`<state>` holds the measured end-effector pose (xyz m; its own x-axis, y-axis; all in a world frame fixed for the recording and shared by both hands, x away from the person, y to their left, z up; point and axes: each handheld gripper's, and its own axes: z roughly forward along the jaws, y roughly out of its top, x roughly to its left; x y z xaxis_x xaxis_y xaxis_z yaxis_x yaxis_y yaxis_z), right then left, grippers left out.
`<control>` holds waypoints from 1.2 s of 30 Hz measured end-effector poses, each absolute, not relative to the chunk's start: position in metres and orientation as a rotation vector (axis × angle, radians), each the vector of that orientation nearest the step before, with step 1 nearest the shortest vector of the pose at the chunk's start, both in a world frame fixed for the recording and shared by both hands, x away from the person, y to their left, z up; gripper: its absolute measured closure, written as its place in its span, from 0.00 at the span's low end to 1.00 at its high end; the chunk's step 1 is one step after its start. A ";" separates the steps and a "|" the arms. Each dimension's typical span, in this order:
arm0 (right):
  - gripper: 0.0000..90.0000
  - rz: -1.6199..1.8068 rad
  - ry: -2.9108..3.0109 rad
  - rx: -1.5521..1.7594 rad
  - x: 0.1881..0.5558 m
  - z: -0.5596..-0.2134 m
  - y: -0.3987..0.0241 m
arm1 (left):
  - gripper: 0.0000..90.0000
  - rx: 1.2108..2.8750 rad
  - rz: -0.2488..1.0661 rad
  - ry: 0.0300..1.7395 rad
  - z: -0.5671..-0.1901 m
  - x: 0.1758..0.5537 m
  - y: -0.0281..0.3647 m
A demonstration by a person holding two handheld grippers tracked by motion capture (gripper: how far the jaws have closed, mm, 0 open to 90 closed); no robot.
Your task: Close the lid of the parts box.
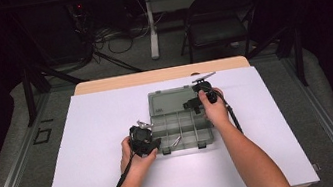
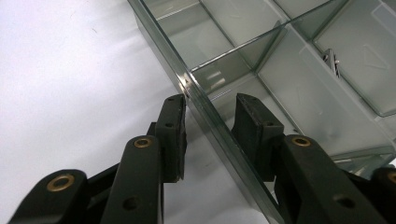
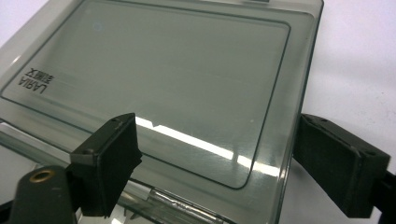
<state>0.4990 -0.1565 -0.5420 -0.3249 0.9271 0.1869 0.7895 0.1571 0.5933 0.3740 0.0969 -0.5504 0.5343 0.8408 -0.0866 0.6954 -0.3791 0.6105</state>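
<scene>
done: clear smoky plastic compartment box (image 1: 180,119) open, left gripper (image 2: 210,123) straddling its side wall, pads not quite touching | left: right gripper (image 3: 215,154) spread wide over the flat lid (image 3: 154,79), probably closing it next

Compartment box (image 1: 179,124): clear, grey-tinted plastic organiser, rectangular, lying flat and open on the white table top. Base tray split by thin upright dividers into several cells; two latch tabs on its near edge. A small metal piece (image 2: 332,60) lies in one cell, beyond and to the right of the left gripper's (image 2: 208,123) jaws.

The tray's left side wall (image 2: 205,109) runs between those jaws, one pad outside it, one inside; contact cannot be told.

Lid (image 3: 154,84): same tinted plastic, folded back flat behind the tray, hinged along its near edge, raised inner panel outline, moulded lettering at one corner. It lies directly ahead of the right gripper (image 3: 217,158), whose wide-set jaws straddle its right-hand portion.
</scene>
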 end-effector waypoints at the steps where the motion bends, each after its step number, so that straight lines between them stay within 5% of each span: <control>1: 0.16 0.907 2.211 1.681 0.499 -0.542 -0.156 | 0.71 2.178 0.318 1.239 -0.550 0.374 0.097; 36: 0.13 0.966 2.237 1.717 0.503 -0.548 -0.162 | 0.71 2.176 0.324 1.239 -0.551 0.374 0.097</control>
